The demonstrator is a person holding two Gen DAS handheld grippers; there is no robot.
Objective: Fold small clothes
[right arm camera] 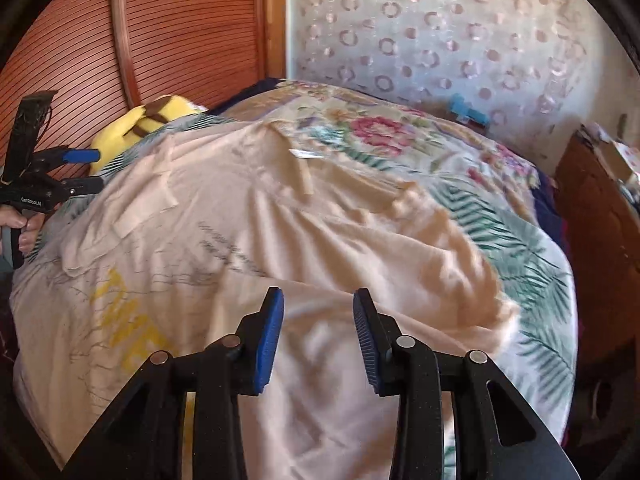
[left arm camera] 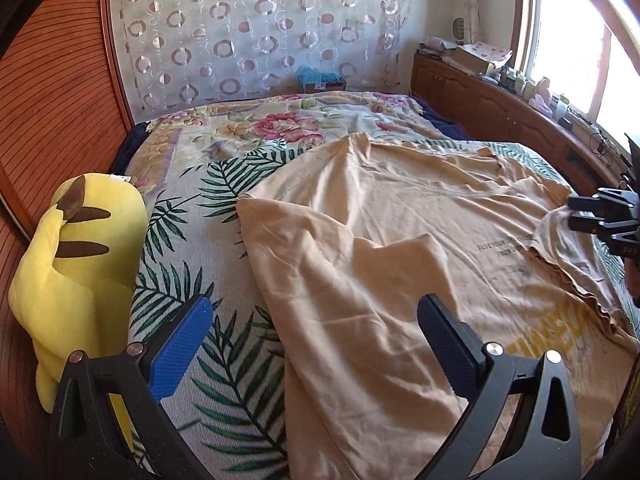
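Observation:
A peach T-shirt (left arm camera: pixel 400 220) with yellow lettering lies spread on the bed, partly folded over and creased; it also shows in the right wrist view (right arm camera: pixel 248 208). My left gripper (left arm camera: pixel 316 320) is open and empty, hovering over the shirt's left edge; it shows at the far left in the right wrist view (right arm camera: pixel 86 172). My right gripper (right arm camera: pixel 318 312) is open over the shirt's near fold, with no cloth between its blue pads. In the left wrist view it (left arm camera: pixel 576 214) sits at the shirt's right edge, close to a lifted flap of cloth.
The bed has a leaf-print cover (left arm camera: pixel 224 280) and a floral quilt (left arm camera: pixel 280 128) behind. A yellow plush toy (left arm camera: pixel 76 264) lies at the left edge by the wooden wardrobe (left arm camera: pixel 48 92). A wooden cabinet (left arm camera: pixel 500 108) with clutter runs under the window at the right.

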